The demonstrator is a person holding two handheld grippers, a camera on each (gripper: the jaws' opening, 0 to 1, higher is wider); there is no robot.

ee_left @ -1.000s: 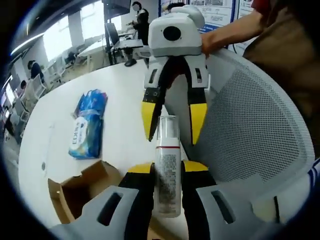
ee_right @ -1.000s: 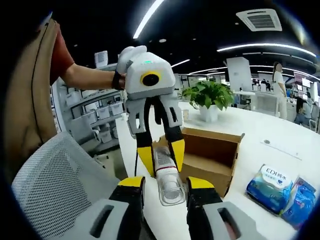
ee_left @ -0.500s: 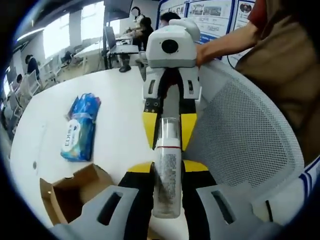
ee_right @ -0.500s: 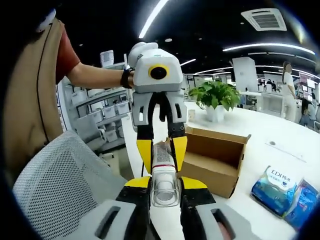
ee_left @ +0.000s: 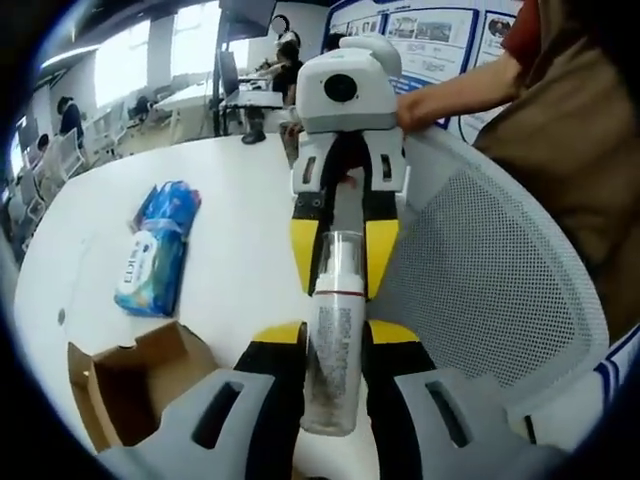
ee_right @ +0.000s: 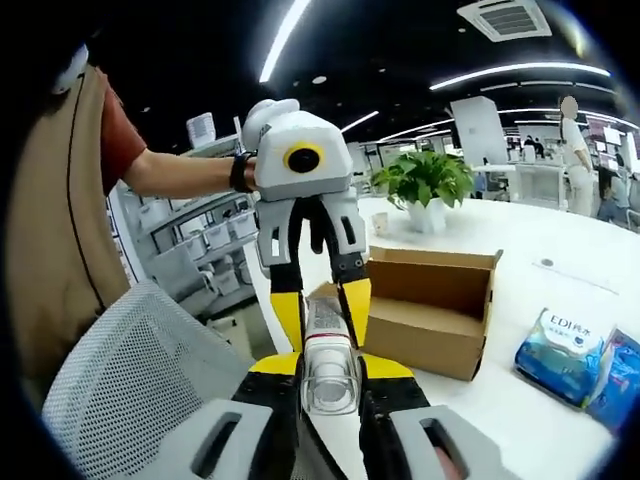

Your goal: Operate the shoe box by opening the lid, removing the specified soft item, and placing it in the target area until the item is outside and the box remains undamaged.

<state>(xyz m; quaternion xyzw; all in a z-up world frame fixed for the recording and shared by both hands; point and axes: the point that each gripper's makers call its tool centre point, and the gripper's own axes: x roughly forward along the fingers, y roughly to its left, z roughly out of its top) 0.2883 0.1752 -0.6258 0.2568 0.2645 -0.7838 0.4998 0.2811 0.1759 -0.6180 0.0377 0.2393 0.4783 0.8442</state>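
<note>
Bottle: a slim clear-capped bottle (ee_left: 333, 350) held in the air between the two hand-held grippers, above the desk (ee_left: 235, 230) edge and a mesh chair (ee_left: 480, 270).
Left hand-held gripper (ee_left: 334, 345): clenched on the bottle's printed body, jaws pressing either side.
Right hand-held gripper (ee_right: 329, 372): clenched on the capped end; in the left gripper view its yellow jaws flank the cap.
Box: open cardboard box (ee_right: 430, 305) on the desk, flaps up, looks undamaged.
Other packs: two blue soft packs (ee_left: 155, 250) lie on the desk, well apart from the box.
Handling: the bottle looks light, stiff and smooth, so likely slippery; the clear cap may pop off under a pull. Hold on the body, mid-length, looks safer than on the cap.
Progress: box open, bottle out, not yet set down.
</note>
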